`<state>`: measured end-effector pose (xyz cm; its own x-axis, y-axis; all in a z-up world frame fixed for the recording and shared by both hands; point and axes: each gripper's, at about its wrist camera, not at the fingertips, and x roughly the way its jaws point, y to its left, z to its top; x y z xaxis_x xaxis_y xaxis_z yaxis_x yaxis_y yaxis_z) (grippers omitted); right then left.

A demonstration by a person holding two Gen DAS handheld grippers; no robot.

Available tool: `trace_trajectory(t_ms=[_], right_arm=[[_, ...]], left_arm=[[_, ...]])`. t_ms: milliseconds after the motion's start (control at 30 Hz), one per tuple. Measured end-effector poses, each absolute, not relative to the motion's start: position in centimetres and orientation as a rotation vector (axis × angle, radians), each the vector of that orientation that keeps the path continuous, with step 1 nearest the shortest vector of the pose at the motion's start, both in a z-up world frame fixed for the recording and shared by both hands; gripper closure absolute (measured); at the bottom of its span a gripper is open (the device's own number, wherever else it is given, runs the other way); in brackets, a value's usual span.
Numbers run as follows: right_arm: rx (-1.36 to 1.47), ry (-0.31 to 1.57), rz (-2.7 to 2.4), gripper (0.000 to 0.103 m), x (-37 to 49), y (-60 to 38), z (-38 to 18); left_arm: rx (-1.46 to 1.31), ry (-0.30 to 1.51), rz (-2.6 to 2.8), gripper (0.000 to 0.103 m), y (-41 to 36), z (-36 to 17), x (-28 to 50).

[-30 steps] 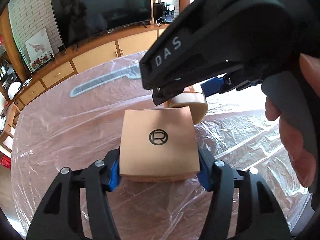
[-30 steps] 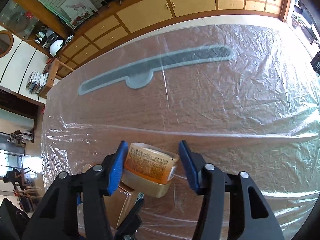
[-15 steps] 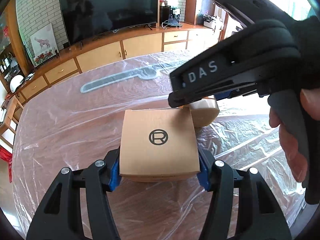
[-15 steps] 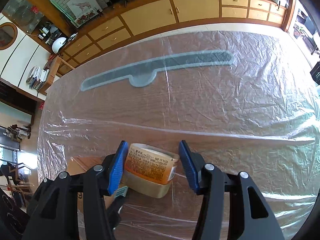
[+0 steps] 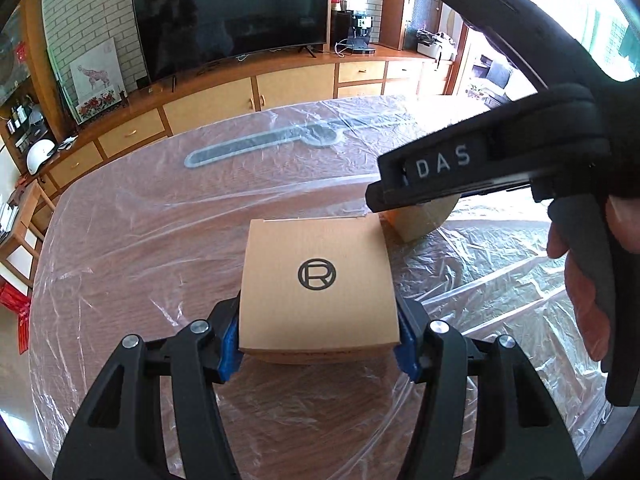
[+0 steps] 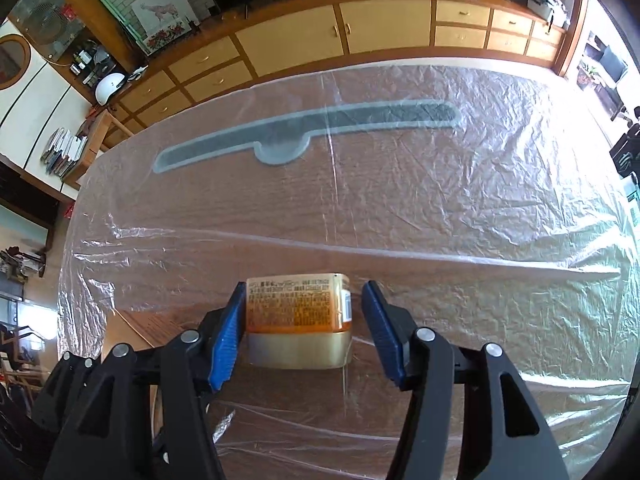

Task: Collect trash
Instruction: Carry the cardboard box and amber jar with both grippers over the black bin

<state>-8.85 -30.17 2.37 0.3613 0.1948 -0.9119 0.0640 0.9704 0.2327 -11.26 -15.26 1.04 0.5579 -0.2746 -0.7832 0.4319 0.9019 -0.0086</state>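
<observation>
A brown cardboard box (image 5: 318,280) with a round R mark is clamped by its sides between the blue pads of my left gripper (image 5: 318,344), just above the table. To its right, a clear plastic tub with an orange label (image 6: 296,308) sits on the table between the fingers of my right gripper (image 6: 306,320). The jaws are closing: the left pad (image 6: 230,328) is at the tub's side, and a small gap remains at the right pad (image 6: 380,328). In the left wrist view the right tool's black housing (image 5: 480,160) hides most of the tub (image 5: 424,216).
A crinkled clear plastic sheet (image 6: 400,208) covers the wooden table, with a long grey shape (image 6: 304,128) under it farther back. A hand (image 5: 588,280) grips the right tool's handle. Beyond the table stand low cabinets (image 5: 296,88) and a large TV (image 5: 232,12).
The right gripper's jaws have narrowed around the tub, which now sits squarer between them. In the left wrist view the right tool has shifted to the right. The box stays clamped.
</observation>
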Motion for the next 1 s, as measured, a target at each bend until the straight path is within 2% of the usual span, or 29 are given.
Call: trace_trajectory(t_ms=[1000], right_arm=[[0.343,1.112,0.186,0.058,-16.0,-33.5,5.2]], left_arm=[[0.174,0.865,-0.429,0.043,-14.2,2.6,-14.2]])
